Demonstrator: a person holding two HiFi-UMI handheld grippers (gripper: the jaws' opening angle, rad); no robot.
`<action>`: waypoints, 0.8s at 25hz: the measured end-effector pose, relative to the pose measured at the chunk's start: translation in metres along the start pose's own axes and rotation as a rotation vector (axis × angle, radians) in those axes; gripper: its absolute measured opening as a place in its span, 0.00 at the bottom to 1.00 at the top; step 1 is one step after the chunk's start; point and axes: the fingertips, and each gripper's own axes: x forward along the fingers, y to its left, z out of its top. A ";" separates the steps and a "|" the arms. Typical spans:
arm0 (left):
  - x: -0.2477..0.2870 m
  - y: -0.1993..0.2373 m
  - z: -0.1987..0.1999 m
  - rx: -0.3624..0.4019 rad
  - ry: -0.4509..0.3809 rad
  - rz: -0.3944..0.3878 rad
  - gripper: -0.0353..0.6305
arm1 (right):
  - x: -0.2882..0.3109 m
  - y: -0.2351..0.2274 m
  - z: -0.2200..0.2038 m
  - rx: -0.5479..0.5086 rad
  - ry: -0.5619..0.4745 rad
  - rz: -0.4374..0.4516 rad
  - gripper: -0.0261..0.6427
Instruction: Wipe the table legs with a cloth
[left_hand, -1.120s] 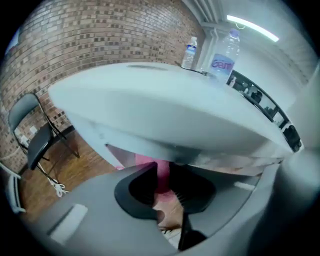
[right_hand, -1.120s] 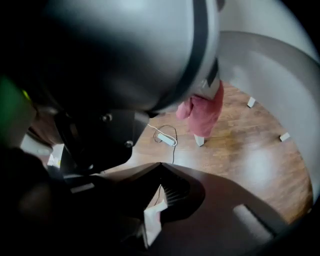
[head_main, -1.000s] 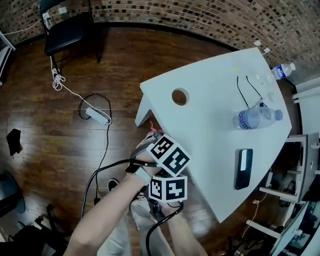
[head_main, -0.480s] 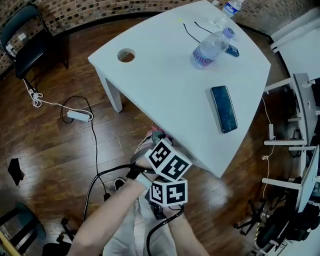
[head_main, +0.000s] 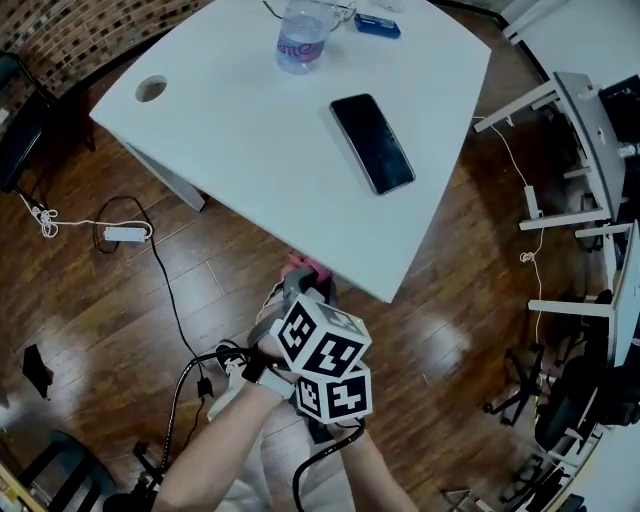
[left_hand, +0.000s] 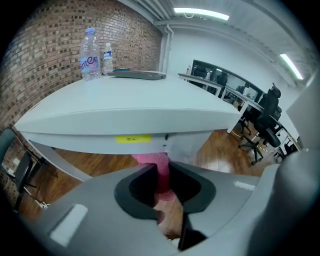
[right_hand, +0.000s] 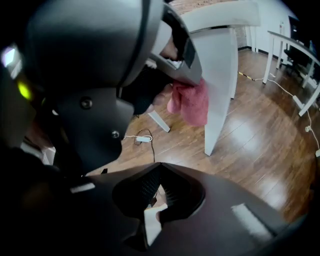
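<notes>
Left claw (left_hand: 161, 182) is clamped on the pink cloth (left_hand: 151, 161), which hangs against the white table leg (right_hand: 220, 80) just under the surface (head_main: 250, 150) corner, while the right claw (right_hand: 159, 192) sits closed and empty beside it.

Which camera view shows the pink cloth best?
The right gripper view: nearly the whole pink cloth shows, hanging at the white table leg. The left gripper view shows only a strip between the left tongs; the head view, a small scrap.
</notes>
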 end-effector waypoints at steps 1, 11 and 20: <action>0.003 -0.005 0.000 -0.008 0.004 0.019 0.15 | -0.002 -0.008 -0.007 0.018 0.007 0.008 0.03; 0.017 -0.020 -0.028 -0.147 0.159 0.084 0.15 | -0.019 -0.039 -0.022 0.046 0.088 0.101 0.03; 0.101 -0.048 -0.069 -0.139 0.224 0.041 0.15 | 0.031 -0.097 -0.054 0.150 0.101 0.099 0.03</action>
